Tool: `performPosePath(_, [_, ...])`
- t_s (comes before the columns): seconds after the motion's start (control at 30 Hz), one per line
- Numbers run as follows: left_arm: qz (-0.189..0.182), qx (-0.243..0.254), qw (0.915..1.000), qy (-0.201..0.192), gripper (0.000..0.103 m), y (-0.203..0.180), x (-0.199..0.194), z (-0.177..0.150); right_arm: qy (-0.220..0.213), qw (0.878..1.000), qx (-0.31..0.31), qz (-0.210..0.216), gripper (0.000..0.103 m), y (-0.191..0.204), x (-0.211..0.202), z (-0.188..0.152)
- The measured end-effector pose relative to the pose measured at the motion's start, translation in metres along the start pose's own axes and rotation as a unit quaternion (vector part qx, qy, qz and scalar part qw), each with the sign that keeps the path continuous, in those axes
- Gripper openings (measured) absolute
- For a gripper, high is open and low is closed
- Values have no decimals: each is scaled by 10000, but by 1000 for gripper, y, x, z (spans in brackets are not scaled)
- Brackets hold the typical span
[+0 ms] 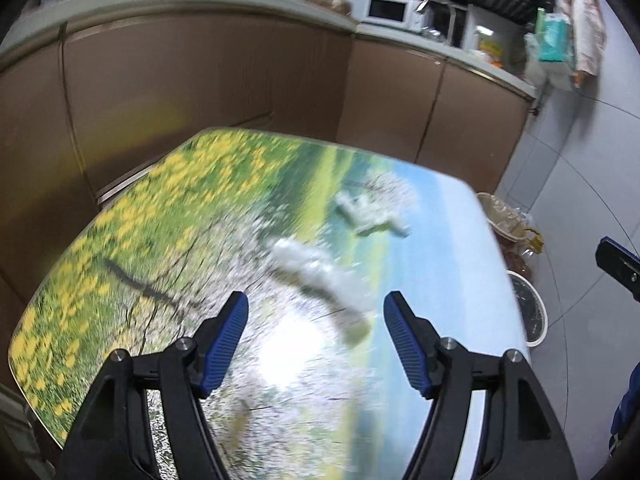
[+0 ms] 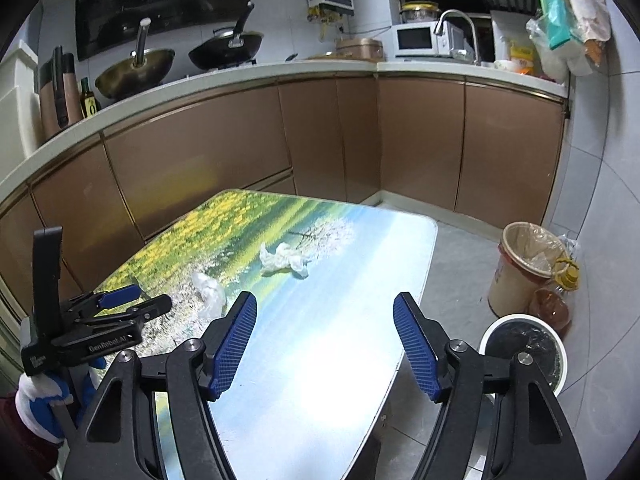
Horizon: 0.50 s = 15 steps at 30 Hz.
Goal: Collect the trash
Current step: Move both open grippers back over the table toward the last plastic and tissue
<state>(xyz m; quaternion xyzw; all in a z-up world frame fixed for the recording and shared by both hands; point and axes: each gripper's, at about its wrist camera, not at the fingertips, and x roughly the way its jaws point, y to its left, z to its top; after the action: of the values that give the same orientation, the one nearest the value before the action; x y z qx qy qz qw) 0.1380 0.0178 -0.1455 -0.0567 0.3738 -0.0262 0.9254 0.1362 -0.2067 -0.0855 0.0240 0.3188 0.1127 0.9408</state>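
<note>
Two pieces of trash lie on the picture-printed table [image 2: 360, 288]: a crumpled white tissue [image 2: 284, 261] [image 1: 372, 216] farther back and a clear crumpled plastic wrapper [image 2: 209, 292] [image 1: 320, 276] nearer. My left gripper [image 1: 316, 336] is open and empty, hovering just short of the wrapper; it also shows at the left of the right wrist view [image 2: 136, 300]. My right gripper [image 2: 325, 340] is open and empty above the table's near right part. A white-rimmed bin with a black liner [image 2: 524, 352] [image 1: 528, 312] stands on the floor right of the table. The left wrist view is blurred.
A beige bin with a clear liner [image 2: 520, 268] and an oil bottle [image 2: 556, 300] stand on the floor beyond the white bin. Brown cabinets [image 2: 320, 140] and a counter with woks, microwave [image 2: 416, 40] and tap run behind the table.
</note>
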Motion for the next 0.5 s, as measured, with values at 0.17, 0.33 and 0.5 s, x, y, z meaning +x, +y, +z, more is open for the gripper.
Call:
performPosePath(0.17, [-267,-333,9985,331,69,15,28,1,232,9996,-42,171,70,-1,40,4])
performPosePath(0.33, [-363,-412,9972,515,69,15,57,7,549,9973,-206,434,70,7,96,16])
performPosePath(0.5, [-251,-367,9974,574,68,19,80,16,858,9933,-347,689,70,21,154,27])
